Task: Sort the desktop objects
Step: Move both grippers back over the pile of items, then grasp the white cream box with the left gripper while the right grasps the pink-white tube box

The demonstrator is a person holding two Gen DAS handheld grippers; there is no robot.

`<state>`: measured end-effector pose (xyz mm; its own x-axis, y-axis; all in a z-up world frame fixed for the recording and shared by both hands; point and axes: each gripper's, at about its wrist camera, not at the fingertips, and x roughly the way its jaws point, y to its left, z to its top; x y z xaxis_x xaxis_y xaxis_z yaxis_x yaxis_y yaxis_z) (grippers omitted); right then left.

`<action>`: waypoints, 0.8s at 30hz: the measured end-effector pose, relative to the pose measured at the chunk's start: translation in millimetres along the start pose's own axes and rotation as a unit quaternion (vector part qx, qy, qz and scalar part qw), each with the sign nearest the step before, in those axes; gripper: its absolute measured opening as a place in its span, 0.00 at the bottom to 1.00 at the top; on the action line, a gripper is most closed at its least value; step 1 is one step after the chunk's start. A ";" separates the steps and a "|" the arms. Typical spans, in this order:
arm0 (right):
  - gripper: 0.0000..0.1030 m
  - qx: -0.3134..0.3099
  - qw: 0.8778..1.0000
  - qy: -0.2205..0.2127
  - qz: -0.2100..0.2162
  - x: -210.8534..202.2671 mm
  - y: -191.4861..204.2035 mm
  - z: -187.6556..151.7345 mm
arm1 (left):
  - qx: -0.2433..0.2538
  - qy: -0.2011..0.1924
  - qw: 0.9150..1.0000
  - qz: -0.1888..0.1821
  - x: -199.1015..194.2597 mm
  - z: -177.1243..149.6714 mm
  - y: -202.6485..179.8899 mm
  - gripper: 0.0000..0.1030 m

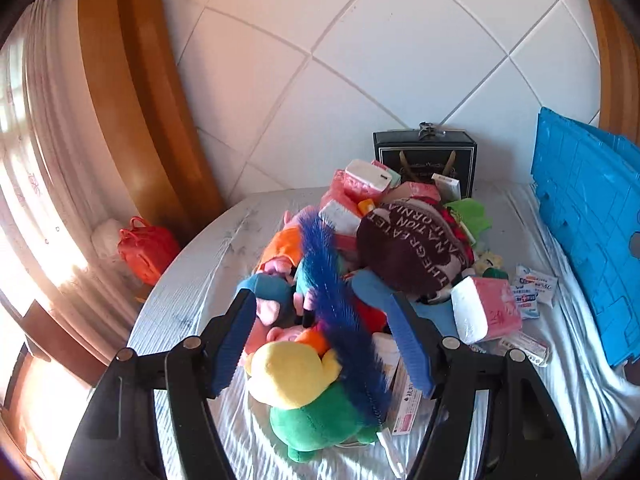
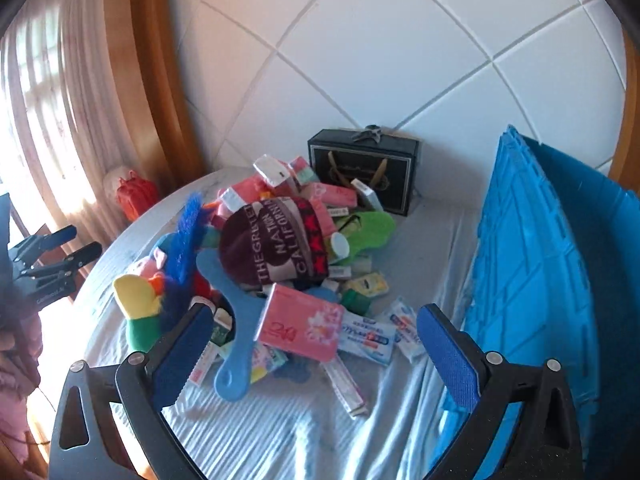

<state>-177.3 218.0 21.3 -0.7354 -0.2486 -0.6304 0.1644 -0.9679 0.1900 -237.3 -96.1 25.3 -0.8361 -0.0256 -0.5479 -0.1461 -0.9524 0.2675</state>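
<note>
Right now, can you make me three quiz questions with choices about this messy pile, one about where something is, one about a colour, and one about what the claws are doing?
1. Where is the black gift box?
A. Behind the pile, by the wall
B. Under the table
C. In a claw

2. What colour is the plush toy's head?
A. Purple
B. Yellow
C. Black

3. What is the right claw doing?
A. Squeezing the hat
B. Shut tight on nothing
C. Open, holding nothing

Answers:
1 A, it stands at the back against the white tiled wall.
2 B, a yellow head above a green body.
3 C, its blue pads stand wide apart, touching nothing.
</note>
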 end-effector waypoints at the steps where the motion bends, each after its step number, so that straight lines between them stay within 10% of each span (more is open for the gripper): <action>1: 1.00 0.005 1.000 0.006 -0.002 10.8 2.7 -7.1 | -0.006 0.003 1.000 -0.008 7.0 -10.6 -1.6 0.65; 10: 1.00 0.039 0.992 0.111 -0.046 95.6 -20.2 -79.2 | -0.047 0.105 0.988 -0.100 80.8 -94.3 -56.6 0.65; 24: 1.00 0.015 0.978 0.199 -0.068 179.5 -53.7 -121.1 | 0.029 0.148 0.988 -0.043 141.0 -117.6 -111.2 0.65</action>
<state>-238.5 221.0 -193.3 -0.4346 -0.1174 -0.8929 0.0598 -0.9930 0.1014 -276.8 -29.5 -174.8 -0.6288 -0.0421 -0.7764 -0.2467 -0.9362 0.2505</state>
